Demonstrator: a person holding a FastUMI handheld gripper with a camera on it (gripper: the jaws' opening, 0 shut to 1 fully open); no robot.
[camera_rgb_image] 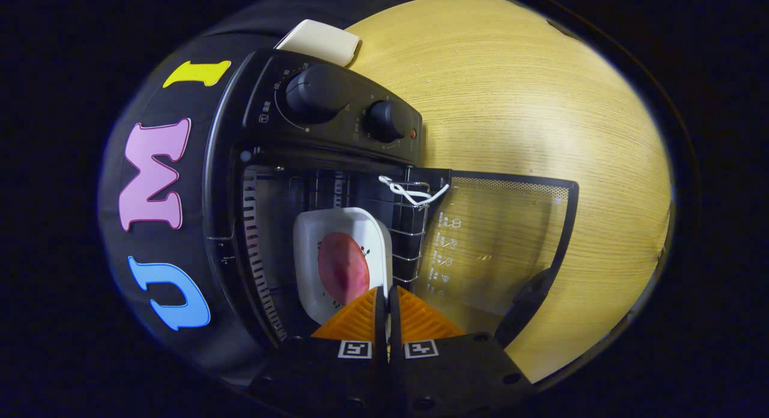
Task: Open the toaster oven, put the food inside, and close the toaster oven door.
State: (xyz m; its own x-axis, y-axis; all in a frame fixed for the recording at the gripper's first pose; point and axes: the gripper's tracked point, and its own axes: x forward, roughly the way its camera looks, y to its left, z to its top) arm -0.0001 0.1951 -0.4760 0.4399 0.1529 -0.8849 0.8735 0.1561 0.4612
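Your tool is pinched on the rim of the dish, holding the food level inside the oven; the door lies open over the desk.

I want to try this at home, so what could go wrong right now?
The tongs pinch only the thin rim of the dish, so it might slip or tip and drop the food. The dish is only partly inside the oven, above the open glass door, and could fall on it.
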